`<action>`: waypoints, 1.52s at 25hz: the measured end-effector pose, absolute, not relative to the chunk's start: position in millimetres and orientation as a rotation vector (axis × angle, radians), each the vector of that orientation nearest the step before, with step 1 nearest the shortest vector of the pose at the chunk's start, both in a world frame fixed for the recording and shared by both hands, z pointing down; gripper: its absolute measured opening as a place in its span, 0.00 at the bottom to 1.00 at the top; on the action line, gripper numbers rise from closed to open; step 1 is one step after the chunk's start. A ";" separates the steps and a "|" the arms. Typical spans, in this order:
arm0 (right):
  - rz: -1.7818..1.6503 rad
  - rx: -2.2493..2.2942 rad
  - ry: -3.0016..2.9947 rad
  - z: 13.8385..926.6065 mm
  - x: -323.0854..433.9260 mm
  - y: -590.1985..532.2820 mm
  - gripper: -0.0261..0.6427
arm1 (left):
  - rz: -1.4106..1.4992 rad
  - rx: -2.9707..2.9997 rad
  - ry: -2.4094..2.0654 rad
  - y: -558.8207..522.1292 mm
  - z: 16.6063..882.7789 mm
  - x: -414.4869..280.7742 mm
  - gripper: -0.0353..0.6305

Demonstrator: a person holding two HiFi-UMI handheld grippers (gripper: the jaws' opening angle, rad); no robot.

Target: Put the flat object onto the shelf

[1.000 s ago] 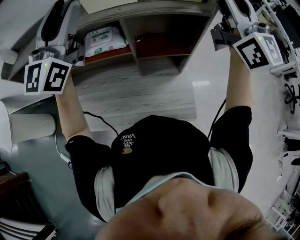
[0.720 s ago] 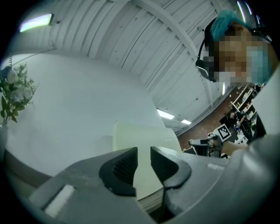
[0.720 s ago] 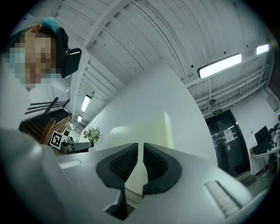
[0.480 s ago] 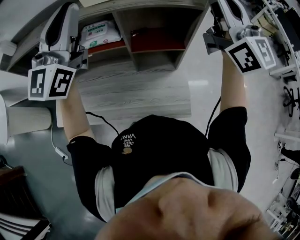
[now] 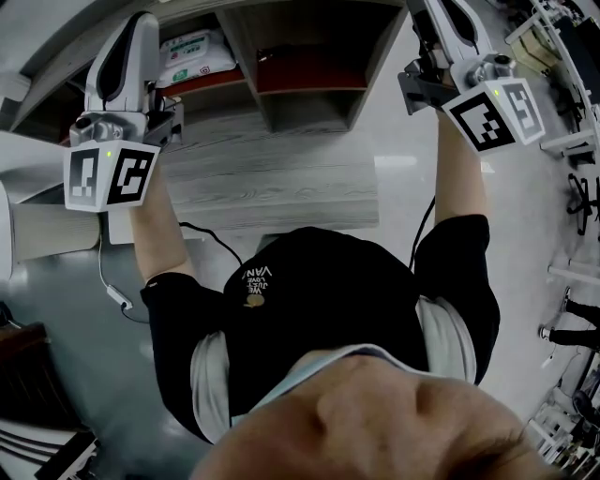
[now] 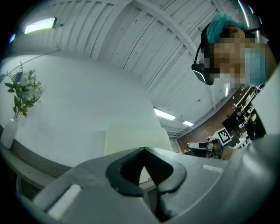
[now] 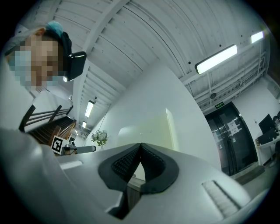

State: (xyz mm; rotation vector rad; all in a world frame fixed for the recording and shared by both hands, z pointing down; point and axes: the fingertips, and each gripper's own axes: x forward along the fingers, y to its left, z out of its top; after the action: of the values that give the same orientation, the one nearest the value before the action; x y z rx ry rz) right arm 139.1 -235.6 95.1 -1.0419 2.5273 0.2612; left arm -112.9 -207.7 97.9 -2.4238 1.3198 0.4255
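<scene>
The flat object (image 6: 131, 135) is a pale cream board that stands upright against the white wall above the shelf; the right gripper view also shows this board (image 7: 169, 127). In the head view the wooden shelf (image 5: 246, 58) lies ahead of both raised hands. My left gripper (image 5: 139, 23) (image 6: 143, 151) is shut, its jaws have just been closing, and nothing is between them. My right gripper (image 5: 439, 11) (image 7: 140, 146) is shut too, having just closed on nothing. Both point upward, apart from the board.
A pack of wipes (image 5: 192, 56) lies in the shelf's left cubby, on a red base. A vase of flowers (image 6: 21, 94) stands left of the board. A grey wood-grain board (image 5: 262, 178) lies under the shelf. A cable (image 5: 202, 239) trails by the left arm.
Both grippers have drawn back from the shelf and sunk. The pale board's edge, at the top of the head view a second ago, is out of that view now.
</scene>
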 end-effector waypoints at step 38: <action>-0.126 -1.214 2.508 234.7 94.9 -197.2 0.04 | 0.348 -2.730 1.418 -202.6 246.8 -144.5 0.06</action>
State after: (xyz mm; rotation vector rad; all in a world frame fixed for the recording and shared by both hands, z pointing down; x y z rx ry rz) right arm 94.9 -197.2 234.7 -1.2144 2.5080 -0.1256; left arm -144.5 -202.6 246.8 -2.7302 1.4176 0.3478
